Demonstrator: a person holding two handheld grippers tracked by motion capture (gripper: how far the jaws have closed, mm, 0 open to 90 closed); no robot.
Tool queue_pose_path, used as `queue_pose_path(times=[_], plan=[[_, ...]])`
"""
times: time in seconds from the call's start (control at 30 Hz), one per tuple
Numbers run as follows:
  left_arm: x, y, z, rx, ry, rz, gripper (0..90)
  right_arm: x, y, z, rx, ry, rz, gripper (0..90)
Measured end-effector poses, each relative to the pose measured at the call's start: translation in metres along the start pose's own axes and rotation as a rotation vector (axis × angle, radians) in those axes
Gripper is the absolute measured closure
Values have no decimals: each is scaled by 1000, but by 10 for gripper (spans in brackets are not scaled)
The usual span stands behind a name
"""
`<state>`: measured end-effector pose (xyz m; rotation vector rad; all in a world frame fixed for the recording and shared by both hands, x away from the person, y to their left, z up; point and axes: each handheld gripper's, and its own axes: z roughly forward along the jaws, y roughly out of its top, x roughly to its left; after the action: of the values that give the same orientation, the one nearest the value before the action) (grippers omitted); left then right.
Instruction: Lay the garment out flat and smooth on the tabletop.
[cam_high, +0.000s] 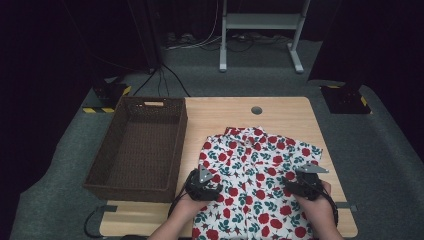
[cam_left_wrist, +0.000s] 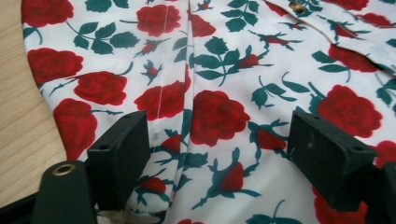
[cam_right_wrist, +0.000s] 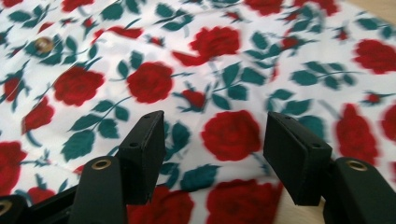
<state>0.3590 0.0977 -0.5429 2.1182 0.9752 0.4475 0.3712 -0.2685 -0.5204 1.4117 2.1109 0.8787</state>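
Observation:
A white shirt (cam_high: 257, 175) printed with red roses and green leaves lies spread on the wooden table (cam_high: 225, 112), right of centre. My left gripper (cam_high: 204, 181) rests at the shirt's left edge and my right gripper (cam_high: 306, 181) at its right side, each held by a hand coming in from the bottom. In the left gripper view the shirt (cam_left_wrist: 224, 93) shows a lengthwise fold running between the wide-apart jaws of the left gripper (cam_left_wrist: 219, 154), and nothing is pinched. In the right gripper view the right gripper (cam_right_wrist: 215, 149) stands open over flat cloth (cam_right_wrist: 187, 70) with a button at the upper left.
A dark brown wicker basket (cam_high: 137, 150) with nothing in it stands on the table's left part. A round cable hole (cam_high: 256, 110) sits near the table's far edge. Bare wood runs along the far side. White stand legs (cam_high: 260, 30) and cables lie on the floor beyond.

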Motion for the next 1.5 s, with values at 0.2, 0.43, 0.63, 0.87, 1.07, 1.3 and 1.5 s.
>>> queue_pose_path(times=[0.2, 0.43, 0.63, 0.87, 1.07, 1.3, 1.5], plan=[[-1, 1, 1, 13, -9, 18, 151, -12, 13, -3, 1, -72, 16, 381], [1, 1, 2, 12, -28, 10, 134, -32, 20, 3, 12, -117, 62, 373], [2, 1, 1, 9, -30, 2, 140, -49, 23, 9, 16, -137, 65, 368], [1, 1, 1, 10, -25, 3, 141, -72, 22, 20, 12, -142, 104, 377], [1, 1, 1, 12, -21, 9, 143, -91, 24, 27, 19, -152, 124, 422], [0, 1, 1, 13, -15, 14, 143, -110, 29, 33, 48, -169, 149, 452], [-1, 1, 1, 15, -13, 22, 144, -117, 27, 35, 75, -181, 170, 483]])
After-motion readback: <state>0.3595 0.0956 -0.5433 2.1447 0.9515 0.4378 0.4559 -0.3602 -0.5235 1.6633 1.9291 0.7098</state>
